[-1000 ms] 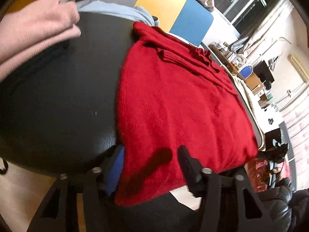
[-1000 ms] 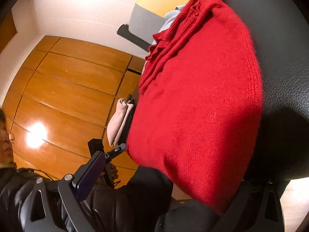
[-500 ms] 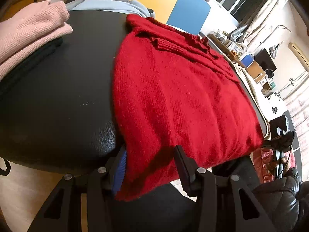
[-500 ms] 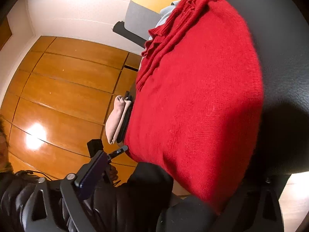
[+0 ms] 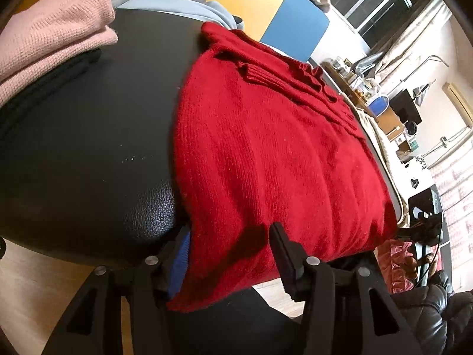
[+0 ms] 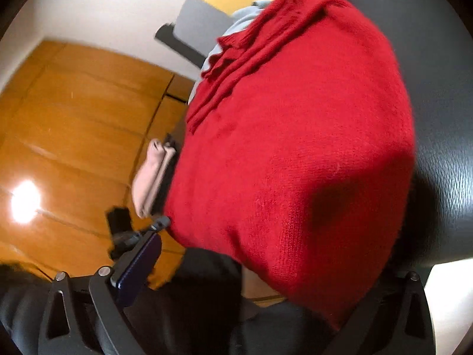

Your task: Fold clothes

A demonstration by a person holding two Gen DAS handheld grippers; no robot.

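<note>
The red sweater point(image 5: 266, 153) lies spread on a black leather surface point(image 5: 88, 148), w/ its long axis running straight away from both grippers: ribbed cuffs and bunched sleeves at the far end, near hem draped over the surface's front edge toward the person. The left gripper point(image 5: 227, 254) sits at the sweater's near-left corner, jaws well apart, w/ the hanging hem lying between them; the blue-padded finger looks tucked under the cloth, the black finger over it, but no pinch is made yet, so it holds nothing. The right gripper point(image 6: 266, 281) is at the near-right corner, also spread wide, the hem drooping between its fingers; its right finger is mostly hidden by cloth, so contact there can't be told. Both grippers are about equally near, one per corner, which probably suits a two-handed fold: closing on the hem and carrying it forward along the long axis toward the cuffs. A folded pink knit point(image 5: 50, 41) rests on a dark garment point(image 5: 44, 88) at the far left of the surface, well apart from the sweater, and a light blue garment point(image 5: 183, 9) lies just beyond the sweater's far end.
</note>
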